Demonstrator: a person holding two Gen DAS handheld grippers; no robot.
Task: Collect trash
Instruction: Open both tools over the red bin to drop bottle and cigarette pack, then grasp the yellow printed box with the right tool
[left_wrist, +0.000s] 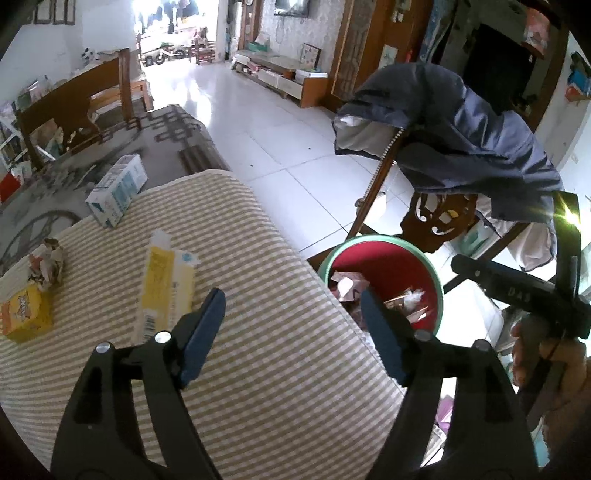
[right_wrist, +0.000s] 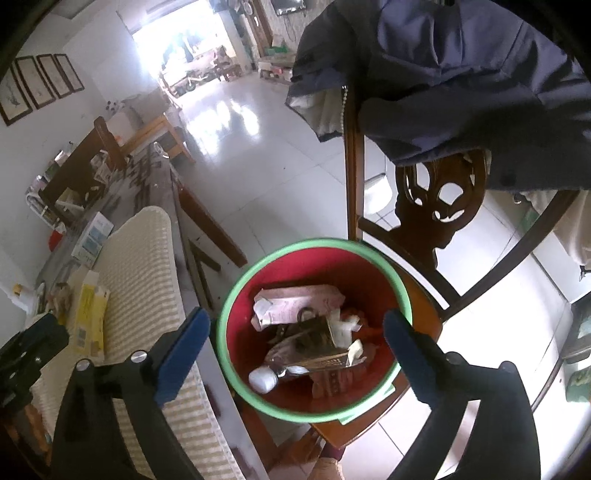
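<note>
A red bin with a green rim (right_wrist: 312, 251) stands on a wooden chair seat and holds several pieces of trash (right_wrist: 306, 332); it also shows in the left wrist view (left_wrist: 437, 280). My right gripper (right_wrist: 295, 332) is open and empty above the bin. My left gripper (left_wrist: 291, 314) is open and empty above the striped mat (left_wrist: 258, 350), near its right edge. On the mat lie a flattened yellow carton (left_wrist: 166, 284), a crumpled paper wad (left_wrist: 50, 264), a small yellow box (left_wrist: 26, 314) and a white-blue carton (left_wrist: 118, 190).
A wooden chair (right_wrist: 439, 221) with a dark blue jacket (left_wrist: 461, 125) draped on its back stands behind the bin. The right gripper's body (left_wrist: 524, 295) shows at right in the left wrist view. A patterned tablecloth (left_wrist: 147, 144) lies beyond the mat, white tiled floor (left_wrist: 280, 122) past it.
</note>
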